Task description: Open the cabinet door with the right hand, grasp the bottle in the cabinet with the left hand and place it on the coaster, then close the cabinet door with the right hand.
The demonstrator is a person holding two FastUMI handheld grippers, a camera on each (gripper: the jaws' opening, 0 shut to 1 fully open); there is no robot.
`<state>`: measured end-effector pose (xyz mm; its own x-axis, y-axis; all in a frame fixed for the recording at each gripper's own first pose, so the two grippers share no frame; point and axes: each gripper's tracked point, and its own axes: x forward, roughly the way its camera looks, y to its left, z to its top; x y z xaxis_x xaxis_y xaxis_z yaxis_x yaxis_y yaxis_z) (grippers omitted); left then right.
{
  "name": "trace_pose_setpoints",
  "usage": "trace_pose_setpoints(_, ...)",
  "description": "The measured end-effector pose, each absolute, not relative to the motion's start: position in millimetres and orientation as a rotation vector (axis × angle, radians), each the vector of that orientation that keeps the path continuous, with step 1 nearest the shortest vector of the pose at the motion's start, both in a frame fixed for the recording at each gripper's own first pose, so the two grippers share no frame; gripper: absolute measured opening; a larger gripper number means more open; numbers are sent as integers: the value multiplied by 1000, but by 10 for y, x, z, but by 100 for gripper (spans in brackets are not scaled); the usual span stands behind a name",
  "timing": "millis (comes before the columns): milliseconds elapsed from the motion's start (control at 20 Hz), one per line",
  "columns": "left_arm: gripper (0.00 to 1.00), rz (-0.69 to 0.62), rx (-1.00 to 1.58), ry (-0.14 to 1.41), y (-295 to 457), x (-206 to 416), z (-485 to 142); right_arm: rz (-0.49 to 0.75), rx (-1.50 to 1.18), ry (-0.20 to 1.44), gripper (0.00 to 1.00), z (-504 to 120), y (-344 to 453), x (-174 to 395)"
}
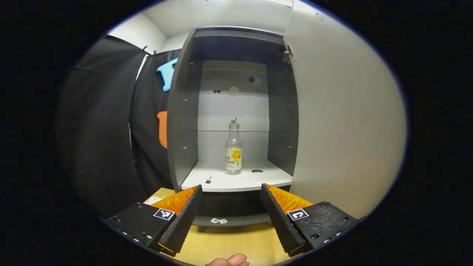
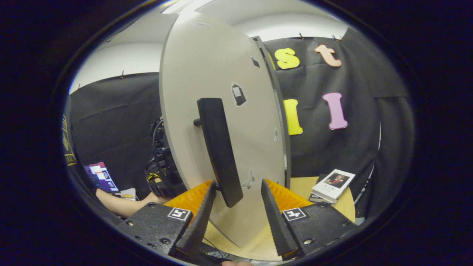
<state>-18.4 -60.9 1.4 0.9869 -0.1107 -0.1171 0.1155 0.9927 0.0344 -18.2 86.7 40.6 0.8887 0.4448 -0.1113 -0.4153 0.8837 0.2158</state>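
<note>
**Cabinet door open, bottle standing inside on the shelf**

In the left gripper view, the cabinet [image 1: 236, 111] stands open, its door [image 1: 343, 122] swung out to the right. The bottle [image 1: 233, 149] stands upright on the cabinet's pale shelf [image 1: 236, 179], near the middle and toward the back. It is clear, with a pale label showing a yellow picture; the print on it is too small to make out. The left gripper [image 1: 232, 216] hovers in front of the shelf, above a wooden table [image 1: 232, 242], its fingers spread apart with nothing between them and well short of the bottle.

In the right gripper view, the door [image 2: 207, 92] is seen from its outer face, with a dark handle [image 2: 218, 149] running down it. The right gripper [image 2: 236, 214] has its fingers apart on either side of the handle's lower end, not pressing on it. A book [image 2: 333, 181] lies on the table [image 2: 306, 186] to the right.
</note>
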Motion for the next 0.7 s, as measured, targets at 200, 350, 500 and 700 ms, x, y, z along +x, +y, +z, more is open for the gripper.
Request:
trace_pose_setpoints(200,95,-149,39,64,-736,376,179,361,167,149,86,415,755,-216)
trace_pose_setpoints(350,95,-190,25,59,-866,814,166,283,186,143,86,407,663,-272)
trace_pose_setpoints(500,95,-171,16,67,-858,1294,110,201,254,151,87,342,493,-343)
trace_pose_setpoints(700,95,-138,-3,35,-832,1771,217,77,265,129,88,349,249,-404)
